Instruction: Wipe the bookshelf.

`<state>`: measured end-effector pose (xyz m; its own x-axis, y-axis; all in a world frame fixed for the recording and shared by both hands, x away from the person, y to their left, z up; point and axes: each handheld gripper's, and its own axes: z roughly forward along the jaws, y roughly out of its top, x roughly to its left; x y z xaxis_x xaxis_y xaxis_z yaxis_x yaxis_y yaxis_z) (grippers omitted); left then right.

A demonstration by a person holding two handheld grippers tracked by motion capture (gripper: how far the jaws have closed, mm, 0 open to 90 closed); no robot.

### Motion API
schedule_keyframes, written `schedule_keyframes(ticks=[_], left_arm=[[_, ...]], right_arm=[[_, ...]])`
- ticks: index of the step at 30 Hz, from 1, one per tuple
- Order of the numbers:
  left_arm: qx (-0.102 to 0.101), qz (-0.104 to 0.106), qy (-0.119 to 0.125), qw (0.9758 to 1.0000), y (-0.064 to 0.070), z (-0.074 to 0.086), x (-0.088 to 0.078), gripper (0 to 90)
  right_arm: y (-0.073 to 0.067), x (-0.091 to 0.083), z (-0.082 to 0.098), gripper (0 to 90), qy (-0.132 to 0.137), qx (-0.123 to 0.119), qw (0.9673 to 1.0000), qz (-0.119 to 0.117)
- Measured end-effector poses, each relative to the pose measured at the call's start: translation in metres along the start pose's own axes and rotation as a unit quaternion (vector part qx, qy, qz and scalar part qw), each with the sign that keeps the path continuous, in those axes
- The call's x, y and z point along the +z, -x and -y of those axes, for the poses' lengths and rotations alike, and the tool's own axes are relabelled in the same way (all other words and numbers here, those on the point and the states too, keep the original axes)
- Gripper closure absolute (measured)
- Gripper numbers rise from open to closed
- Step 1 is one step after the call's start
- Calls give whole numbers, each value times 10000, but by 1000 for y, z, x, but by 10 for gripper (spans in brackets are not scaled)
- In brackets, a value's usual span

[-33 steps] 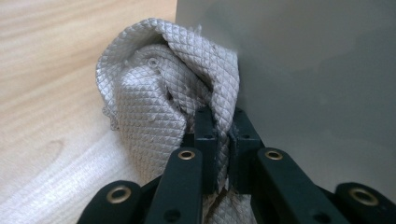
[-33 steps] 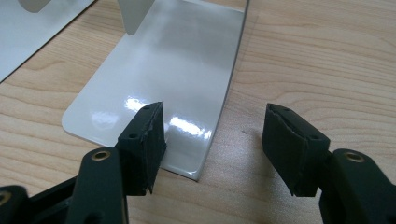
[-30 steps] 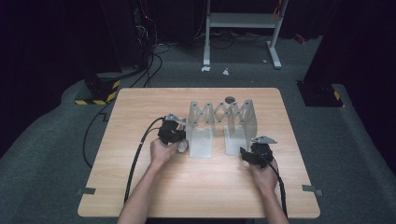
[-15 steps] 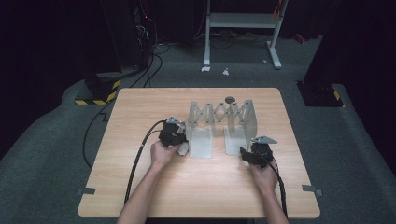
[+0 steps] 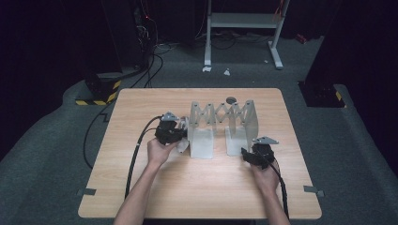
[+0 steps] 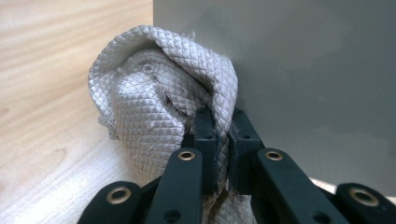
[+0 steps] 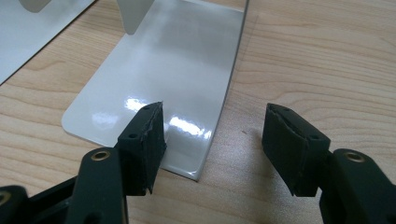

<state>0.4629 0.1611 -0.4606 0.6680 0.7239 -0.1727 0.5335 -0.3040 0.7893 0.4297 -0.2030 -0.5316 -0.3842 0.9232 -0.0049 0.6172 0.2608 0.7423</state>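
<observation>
The wooden desk (image 5: pixel 197 187) is carrying everything, with wide bare board lying open toward the person and at both sides, so there is room for either hand to pull back or swing outward. Standing across its middle is an expanding metal rack (image 5: pixel 223 124): two upright grey end plates joined by a scissor lattice, each plate turning out into a flat foot toward the person. It is probably standing this way so that both hands can work at its ends at once. A small dark round thing (image 5: pixel 230 100), too small to identify, is lying just behind it.

The left gripper (image 6: pixel 223 140) is pinching a bunched white quilted cloth (image 6: pixel 159 107), its jaws closed tight on a fold, and is holding the bundle against the outer face of the left end plate (image 6: pixel 299 70); this looks like wiping, with the cloth wadded to give a firm pad. The plate's vertical edge is showing right above the cloth, with bare desk beyond it, so a stroke could easily slip off the plate there.

The right gripper (image 7: pixel 212 140) is waiting with jaws open and empty, straddling the near corner of the right plate's glossy foot (image 7: pixel 177 70), perhaps ready to steady the rack.
</observation>
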Motion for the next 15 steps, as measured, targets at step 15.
schedule_keyframes(ticks=[15], left_arm=[[151, 75, 454, 9988, 13, -21, -38, 836]], right_arm=[[0, 0, 0, 389, 0, 4, 10000, -5]])
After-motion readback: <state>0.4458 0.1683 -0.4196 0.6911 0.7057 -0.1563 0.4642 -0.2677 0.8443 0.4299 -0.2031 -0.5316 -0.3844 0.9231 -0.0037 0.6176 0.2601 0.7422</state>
